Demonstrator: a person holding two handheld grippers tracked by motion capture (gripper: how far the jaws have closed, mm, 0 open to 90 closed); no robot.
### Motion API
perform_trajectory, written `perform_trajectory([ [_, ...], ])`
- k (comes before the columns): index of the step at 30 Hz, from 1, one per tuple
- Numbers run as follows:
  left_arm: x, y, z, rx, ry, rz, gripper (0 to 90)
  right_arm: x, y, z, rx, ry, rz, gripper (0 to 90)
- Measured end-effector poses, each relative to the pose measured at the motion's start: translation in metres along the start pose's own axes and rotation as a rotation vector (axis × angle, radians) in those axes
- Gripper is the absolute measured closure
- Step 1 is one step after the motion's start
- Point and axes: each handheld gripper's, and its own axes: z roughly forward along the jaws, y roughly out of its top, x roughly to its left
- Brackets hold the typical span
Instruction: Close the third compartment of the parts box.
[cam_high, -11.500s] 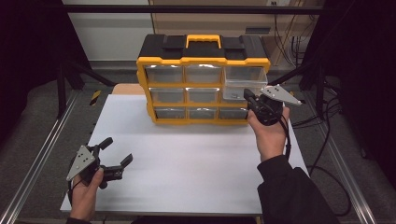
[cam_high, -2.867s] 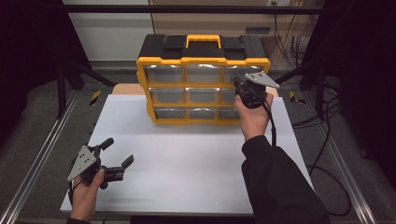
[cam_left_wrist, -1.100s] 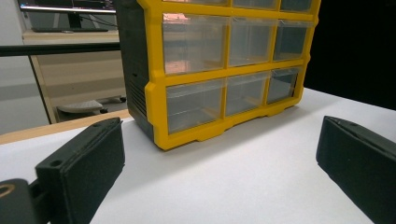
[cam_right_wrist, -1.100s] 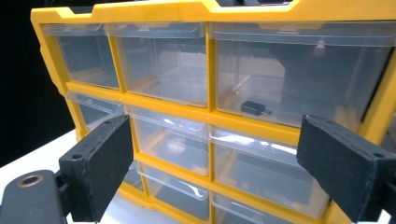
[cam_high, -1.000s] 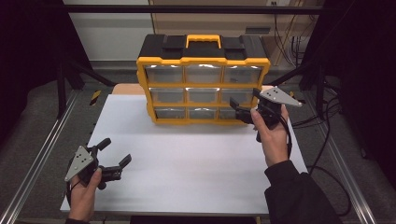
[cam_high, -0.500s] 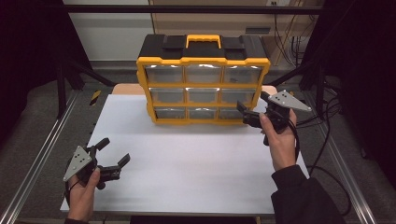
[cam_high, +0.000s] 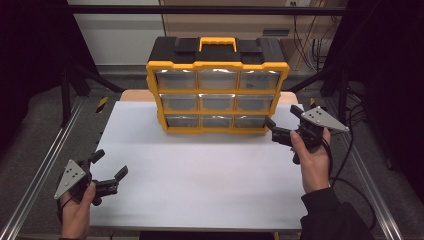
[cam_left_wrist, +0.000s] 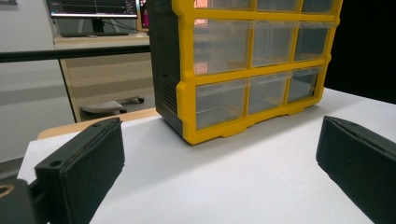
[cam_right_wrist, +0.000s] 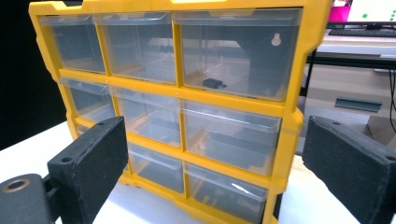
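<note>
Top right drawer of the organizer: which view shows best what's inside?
The right gripper view: the top right drawer is close, with a small dark item on its floor. The high view shows it distant and glared; the left gripper view crops it.

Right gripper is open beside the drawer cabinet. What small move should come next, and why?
Probably ease the right gripper forward toward a right-column drawer of the organizer. Its jaws stand open, hold nothing and face those closed drawers from close by, while the left gripper sits open far off near the table's front edge.
</note>
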Motion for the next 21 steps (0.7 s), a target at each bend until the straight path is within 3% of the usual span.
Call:
perform_trajectory([
  [3,-0.002,0.0,0.002,-0.005,-0.01,-0.016,0.8,-0.003,-0.004,-0.006,-0.001,0.002,0.004,6.4],
  [9,-0.005,-0.001,0.005,0.002,-0.031,-0.007,0.8,-0.01,-0.009,-0.016,0.004,-0.006,-0.004,6.1],
  [13,-0.005,-0.002,0.007,-0.006,-0.041,-0.029,0.8,-0.013,-0.014,-0.022,-0.001,-0.01,-0.002,6.1],
  [21,-0.015,-0.004,0.017,0.008,-0.081,-0.02,0.9,-0.016,-0.026,-0.027,0.004,-0.019,-0.028,5.3],
])
